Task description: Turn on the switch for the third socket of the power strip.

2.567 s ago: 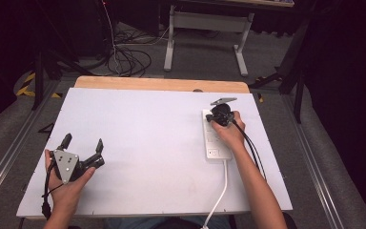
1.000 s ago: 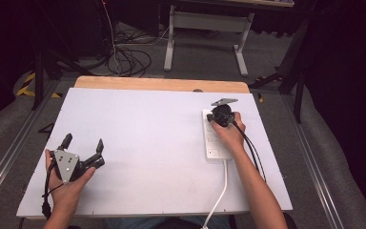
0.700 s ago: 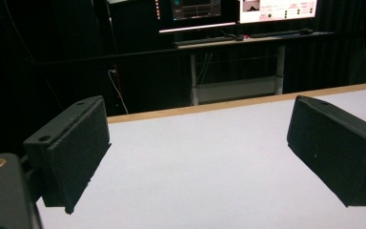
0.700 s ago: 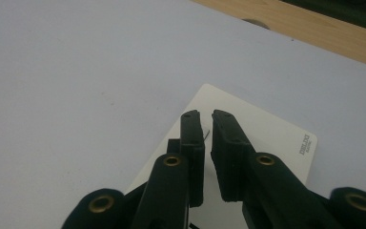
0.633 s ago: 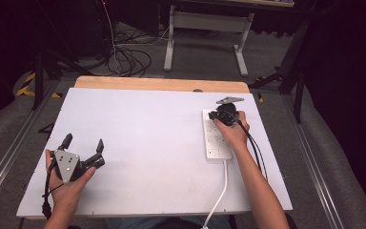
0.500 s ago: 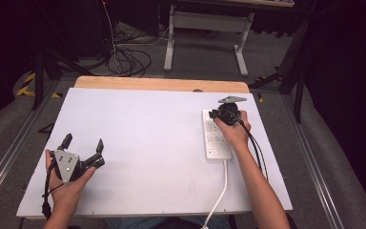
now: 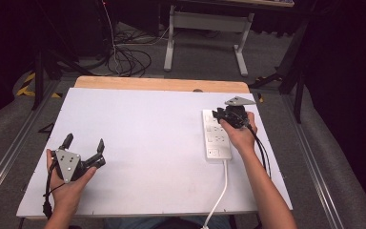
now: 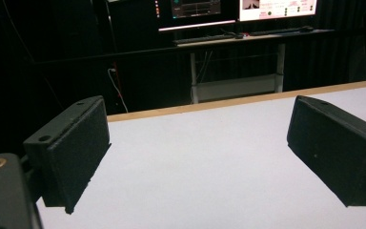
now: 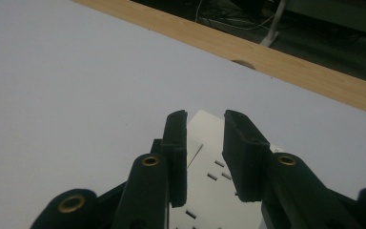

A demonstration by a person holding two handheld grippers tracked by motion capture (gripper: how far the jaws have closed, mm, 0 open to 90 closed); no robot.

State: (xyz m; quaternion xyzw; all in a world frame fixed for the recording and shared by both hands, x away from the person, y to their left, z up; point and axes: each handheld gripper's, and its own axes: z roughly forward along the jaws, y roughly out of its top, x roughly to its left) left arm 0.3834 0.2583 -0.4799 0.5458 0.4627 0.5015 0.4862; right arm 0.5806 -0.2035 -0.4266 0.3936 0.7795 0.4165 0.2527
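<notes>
Two grippers are sitting over a white table [image 7: 162,143]. Left gripper [image 7: 83,149] is resting near the front left corner, w/ a hand [image 7: 69,183] wrapped round it from below. Its jaws are standing wide apart, nothing btwn them, just bare table showing in the left gripper view [image 8: 195,157].

Right gripper [image 7: 225,114] is hanging over the far end of the strip [image 7: 215,138], a white power strip lying on the right side of the table, long way pointing front to back. Right hand [image 7: 238,136] is holding the gripper from behind, partly over the strip's right edge. A white cord [image 7: 221,191] is running from the strip's near end to the front edge of the table.

Right gripper view: the two black jaws are standing a little apart, w/ a small gap [image 9: 205,143]. They have just been opening. Nothing is btwn the pads; the strip [image 9: 209,186] w/ its slots is showing thru the gap, below the tips. Pads are not pressing on it. Can't tell if the tips are touching the strip or floating just above.

Beyond the table's wooden far edge [image 7: 162,84], cables [image 7: 124,57] are lying on the grey floor by a metal stand [image 7: 205,28].
</notes>
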